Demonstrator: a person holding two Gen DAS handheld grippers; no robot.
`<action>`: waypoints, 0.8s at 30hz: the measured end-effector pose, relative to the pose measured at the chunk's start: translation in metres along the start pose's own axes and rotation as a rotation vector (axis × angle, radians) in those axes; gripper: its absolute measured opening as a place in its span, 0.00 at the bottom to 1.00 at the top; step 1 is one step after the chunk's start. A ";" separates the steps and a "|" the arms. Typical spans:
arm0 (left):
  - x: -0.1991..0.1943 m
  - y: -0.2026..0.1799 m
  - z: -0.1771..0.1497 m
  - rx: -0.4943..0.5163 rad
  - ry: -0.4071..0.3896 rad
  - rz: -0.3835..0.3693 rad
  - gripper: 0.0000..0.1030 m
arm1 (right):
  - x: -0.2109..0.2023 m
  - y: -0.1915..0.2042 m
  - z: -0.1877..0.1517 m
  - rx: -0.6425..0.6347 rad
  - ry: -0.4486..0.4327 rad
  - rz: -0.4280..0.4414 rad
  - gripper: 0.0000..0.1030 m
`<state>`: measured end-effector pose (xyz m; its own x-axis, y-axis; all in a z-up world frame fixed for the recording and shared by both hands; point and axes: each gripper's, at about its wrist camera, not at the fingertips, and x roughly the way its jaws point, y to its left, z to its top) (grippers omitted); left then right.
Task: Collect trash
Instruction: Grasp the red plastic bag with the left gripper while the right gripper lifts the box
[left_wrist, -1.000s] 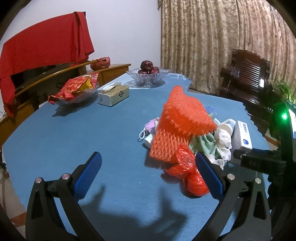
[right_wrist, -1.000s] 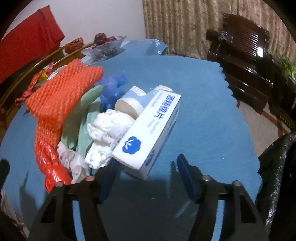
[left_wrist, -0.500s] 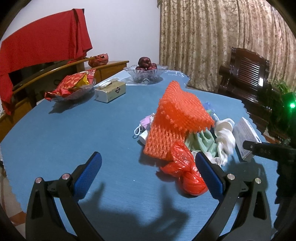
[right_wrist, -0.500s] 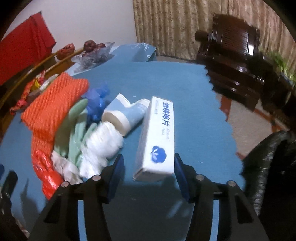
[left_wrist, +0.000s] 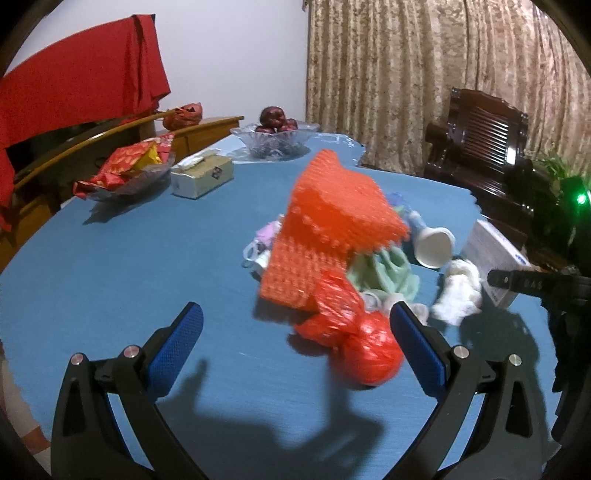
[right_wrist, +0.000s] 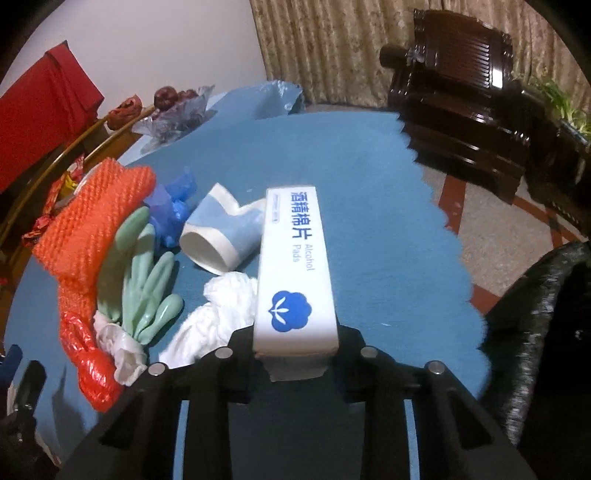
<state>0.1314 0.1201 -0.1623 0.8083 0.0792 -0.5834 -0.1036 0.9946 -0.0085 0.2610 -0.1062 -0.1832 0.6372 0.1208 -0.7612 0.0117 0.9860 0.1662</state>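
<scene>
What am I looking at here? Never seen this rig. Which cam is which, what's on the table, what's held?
There is no robot arm: a person holds a two-finger gripper in each hand, and each gripper carries a fisheye camera that looks along its fingers.

The left wrist view shows the left gripper, open and holding nothing, above the blue table. In front of it lies the trash pile: an orange foam net, a red plastic bag, green gloves, white tissue and a paper cup. Further back stand a tissue box, a snack dish and a fruit bowl.

The right wrist view shows the right gripper shut on a white alcohol pads box. A black trash bag hangs at the right edge.
</scene>
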 end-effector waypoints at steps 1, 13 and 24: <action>0.001 -0.005 -0.002 0.000 0.006 -0.016 0.95 | -0.003 -0.001 -0.001 -0.002 -0.006 -0.008 0.29; 0.036 -0.042 -0.020 0.038 0.125 -0.082 0.32 | -0.030 -0.018 -0.012 -0.019 -0.029 -0.037 0.29; -0.016 -0.040 -0.007 0.020 0.039 -0.078 0.25 | -0.071 -0.018 -0.016 -0.055 -0.099 0.003 0.29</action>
<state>0.1183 0.0783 -0.1586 0.7904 -0.0010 -0.6126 -0.0292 0.9988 -0.0392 0.2034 -0.1305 -0.1418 0.7102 0.1144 -0.6946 -0.0305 0.9908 0.1319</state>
